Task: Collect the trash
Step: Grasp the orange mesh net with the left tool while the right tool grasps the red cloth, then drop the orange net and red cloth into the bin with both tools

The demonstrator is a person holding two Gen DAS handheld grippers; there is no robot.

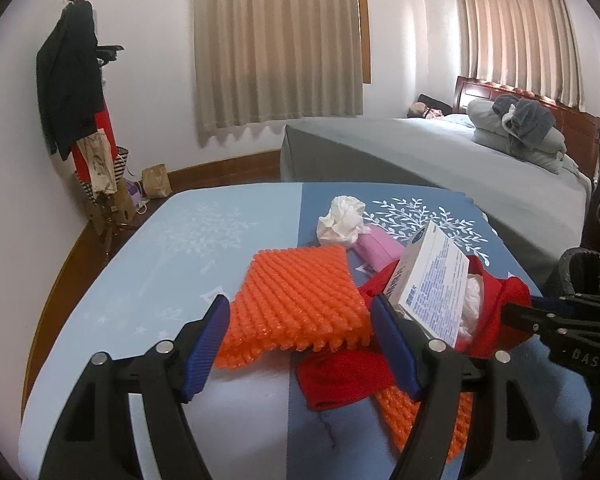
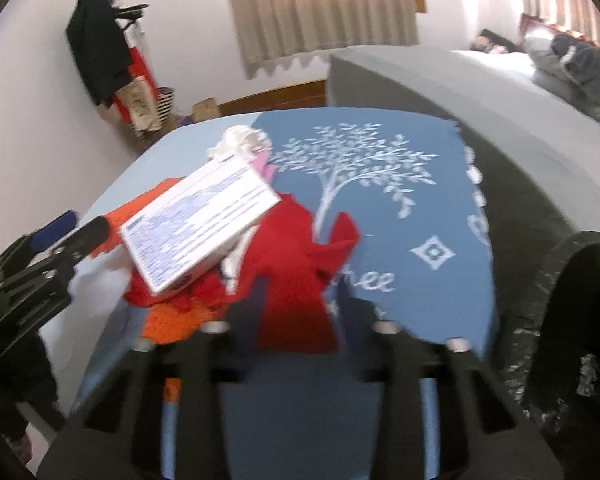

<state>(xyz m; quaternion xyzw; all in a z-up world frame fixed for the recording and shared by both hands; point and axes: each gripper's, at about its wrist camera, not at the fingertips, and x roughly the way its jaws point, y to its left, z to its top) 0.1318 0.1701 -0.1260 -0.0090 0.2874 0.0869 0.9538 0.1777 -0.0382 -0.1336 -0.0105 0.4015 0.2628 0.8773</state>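
- Plainly, the right wrist view is smeared with blur, so the print on the white carton (image 2: 198, 224) cannot be read, and the right gripper (image 2: 296, 312) shows only dark finger shapes closed in on the red cloth (image 2: 296, 264), which it holds pinched between them.
- The tips of those fingers are lost against the cloth; where exactly they bite cannot be made out.
- The left gripper (image 1: 300, 344) stands wide, its blue pads (image 1: 204, 344) well apart, one beside the orange mesh pad (image 1: 300, 296) and the other just under the carton's near corner; whether that pad touches the carton is unclear.
- The carton (image 1: 432, 280) lies tilted atop the red cloth (image 1: 340, 376), long axis running from near the left gripper up and away toward the far side of the table, its printed face up.
- White crumpled material sits inside the cloth's fold, half hidden behind the carton.
- A second piece of orange mesh (image 1: 404, 412) is mostly covered by the cloth and the left gripper's finger.
- Farther back rest a crumpled tissue (image 1: 340, 220) and, touching it, a pink packet (image 1: 378, 248), partly hidden by the carton.
- All lie on the blue tablecloth (image 1: 180, 248) with a white tree print.
- At the right edge a black-lined bin (image 2: 572, 320) is cut off by the frame.
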